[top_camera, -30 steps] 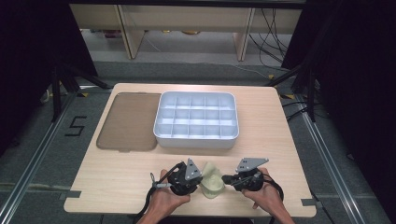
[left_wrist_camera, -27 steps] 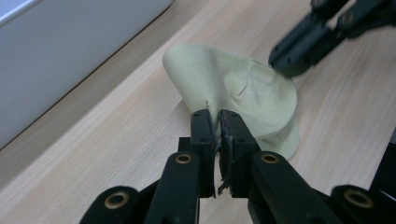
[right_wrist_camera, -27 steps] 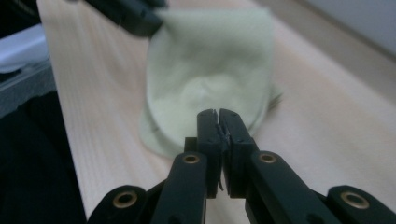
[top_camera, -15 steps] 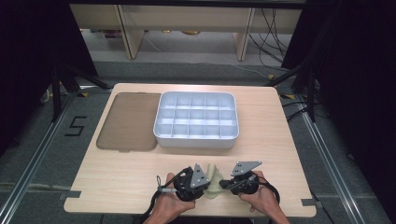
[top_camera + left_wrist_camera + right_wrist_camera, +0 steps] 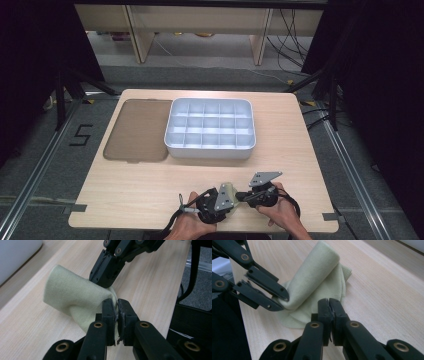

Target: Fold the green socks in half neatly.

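already the cloth [image 5: 75,298] is half rolled near the table's [image 5: 150,200] front edge, both grippers clamped on it: left gripper [image 5: 117,305] pinching its fold, right gripper [image 5: 329,305] its edge. beyond the cloth, the divided tray [image 5: 210,127] waits empty; finishing and stowing remain, i'd judge.

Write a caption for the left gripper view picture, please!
Two grippers pinch a pale yellow cloth on a wooden table, the left gripper up close, the right gripper behind.
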A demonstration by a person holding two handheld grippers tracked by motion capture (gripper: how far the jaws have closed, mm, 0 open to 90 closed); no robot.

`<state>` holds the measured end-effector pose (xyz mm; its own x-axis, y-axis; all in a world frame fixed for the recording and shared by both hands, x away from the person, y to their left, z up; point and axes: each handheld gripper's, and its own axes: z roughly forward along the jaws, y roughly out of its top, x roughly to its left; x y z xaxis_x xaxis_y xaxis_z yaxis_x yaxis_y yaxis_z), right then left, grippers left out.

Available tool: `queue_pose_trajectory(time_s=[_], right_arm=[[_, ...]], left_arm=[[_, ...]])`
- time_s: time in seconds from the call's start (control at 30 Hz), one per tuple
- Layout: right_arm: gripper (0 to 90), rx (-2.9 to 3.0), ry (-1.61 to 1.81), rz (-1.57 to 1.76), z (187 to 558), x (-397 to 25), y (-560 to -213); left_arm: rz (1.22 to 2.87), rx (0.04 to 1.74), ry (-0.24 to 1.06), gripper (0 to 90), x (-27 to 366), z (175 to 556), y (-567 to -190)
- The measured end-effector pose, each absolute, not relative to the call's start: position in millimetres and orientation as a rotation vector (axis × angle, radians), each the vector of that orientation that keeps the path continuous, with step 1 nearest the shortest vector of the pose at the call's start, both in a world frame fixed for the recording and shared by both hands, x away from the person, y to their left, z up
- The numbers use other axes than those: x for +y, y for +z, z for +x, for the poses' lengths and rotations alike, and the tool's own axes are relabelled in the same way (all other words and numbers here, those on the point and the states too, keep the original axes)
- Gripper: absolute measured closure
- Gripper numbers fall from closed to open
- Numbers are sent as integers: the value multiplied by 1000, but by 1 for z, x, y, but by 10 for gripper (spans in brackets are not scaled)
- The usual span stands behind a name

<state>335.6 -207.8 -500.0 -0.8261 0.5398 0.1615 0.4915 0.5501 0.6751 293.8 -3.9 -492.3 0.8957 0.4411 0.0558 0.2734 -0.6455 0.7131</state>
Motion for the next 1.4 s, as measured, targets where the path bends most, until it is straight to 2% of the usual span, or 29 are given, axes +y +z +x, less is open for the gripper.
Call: queue_pose_trajectory(time_s=[0.37,0.53,0.8,1.0,1.2,1.4], right_arm=[[877,2582,1279,877,341,-210,-473],[873,2564,1341,825,341,-197,-459],[872,2638,1282,791,345,-180,-471],[874,2634,1146,892,351,-196,-486],[877,2648,1119,889,352,-195,-493],[880,2658,1111,884,353,-195,-495]], left_arm=[[2307,527,283,839,-10,295,-497],[2313,527,290,838,-11,294,-497],[2319,526,295,838,-10,295,-497],[2322,522,311,835,-10,295,-498],[2299,542,289,829,-10,294,-499],[2280,530,258,768,-4,294,-493]])
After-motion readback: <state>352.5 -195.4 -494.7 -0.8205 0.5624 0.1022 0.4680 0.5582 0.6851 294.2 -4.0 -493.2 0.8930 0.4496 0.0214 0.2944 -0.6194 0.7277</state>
